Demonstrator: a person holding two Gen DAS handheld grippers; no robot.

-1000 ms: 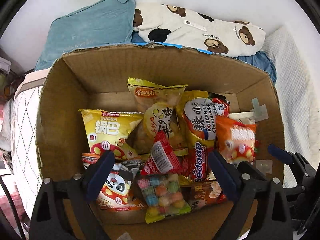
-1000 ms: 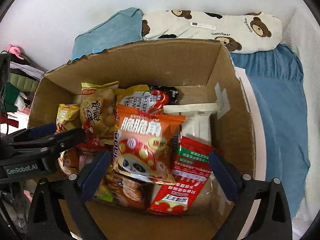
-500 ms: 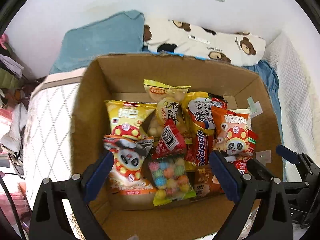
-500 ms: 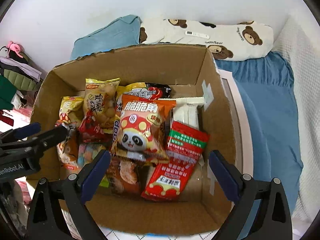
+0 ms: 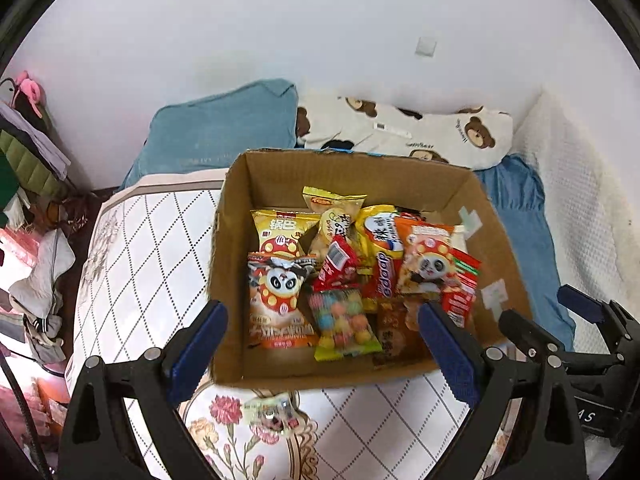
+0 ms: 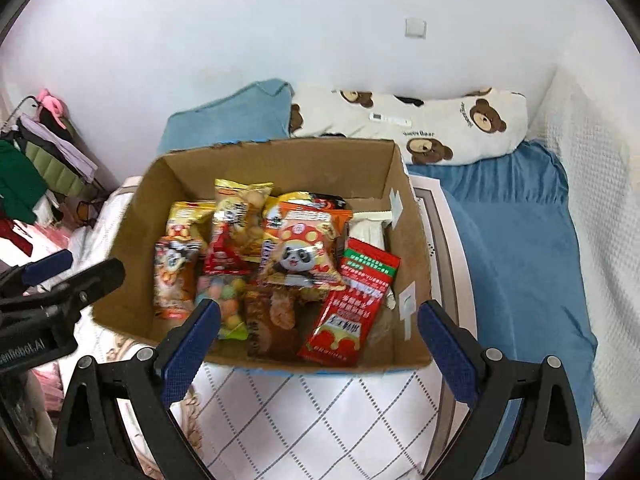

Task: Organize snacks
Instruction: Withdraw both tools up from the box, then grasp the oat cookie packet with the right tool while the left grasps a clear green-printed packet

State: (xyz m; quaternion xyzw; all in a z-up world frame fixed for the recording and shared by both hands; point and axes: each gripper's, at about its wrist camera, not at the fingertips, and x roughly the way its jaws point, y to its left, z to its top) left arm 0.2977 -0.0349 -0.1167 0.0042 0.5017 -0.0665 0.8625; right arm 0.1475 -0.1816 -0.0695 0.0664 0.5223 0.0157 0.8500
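A cardboard box (image 5: 232, 264) (image 6: 412, 240) sits on a quilted mattress and holds several snack packets: a panda bag (image 5: 280, 300), a bag of coloured candy balls (image 5: 344, 324), an orange panda bag (image 6: 300, 252) and a red flat packet (image 6: 352, 304). One small packet (image 5: 270, 418) lies on the mattress in front of the box. My left gripper (image 5: 322, 354) is open and empty, above and in front of the box. My right gripper (image 6: 318, 350) is open and empty, beside it on the right. Each gripper shows in the other's view.
A blue pillow (image 5: 216, 136) and a bear-print pillow (image 6: 432, 128) lie behind the box against the white wall. A blue blanket (image 6: 516, 248) and white cover (image 6: 600, 216) lie to the right. Clothes (image 6: 36, 168) hang at the left past the mattress edge.
Both grippers have pulled back and up away from the box, which now looks smaller and farther. The mattress in front of the box has come into view. Both stay open.
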